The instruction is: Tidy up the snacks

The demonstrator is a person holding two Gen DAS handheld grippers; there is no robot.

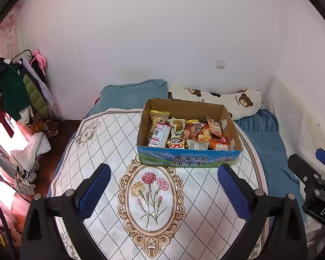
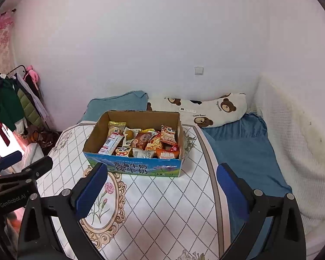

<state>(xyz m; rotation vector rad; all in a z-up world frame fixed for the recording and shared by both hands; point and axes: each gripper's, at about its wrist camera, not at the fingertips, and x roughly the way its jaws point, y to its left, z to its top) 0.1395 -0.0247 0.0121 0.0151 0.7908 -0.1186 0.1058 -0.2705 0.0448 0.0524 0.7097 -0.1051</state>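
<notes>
A cardboard milk carton box [image 1: 188, 159] with a blue printed front stands on a round table [image 1: 93, 147] with a floral cloth. It holds several packaged snacks [image 1: 184, 133], among them a long red-and-white pack leaning at its left side. In the right wrist view the same box [image 2: 136, 168] sits ahead and slightly left, with the snacks [image 2: 145, 140] inside. My left gripper [image 1: 164, 171] hovers open in front of the box with nothing between its blue pads. My right gripper [image 2: 162, 170] is also open and empty, to the right of the left one.
A blue bed [image 2: 244, 147] with a bear-print pillow [image 2: 218, 108] lies behind and right of the table. A clothes rack [image 1: 17, 91] with hanging garments stands at the left. White walls close off the back and right. The right gripper's body [image 1: 314, 177] shows at the left wrist view's edge.
</notes>
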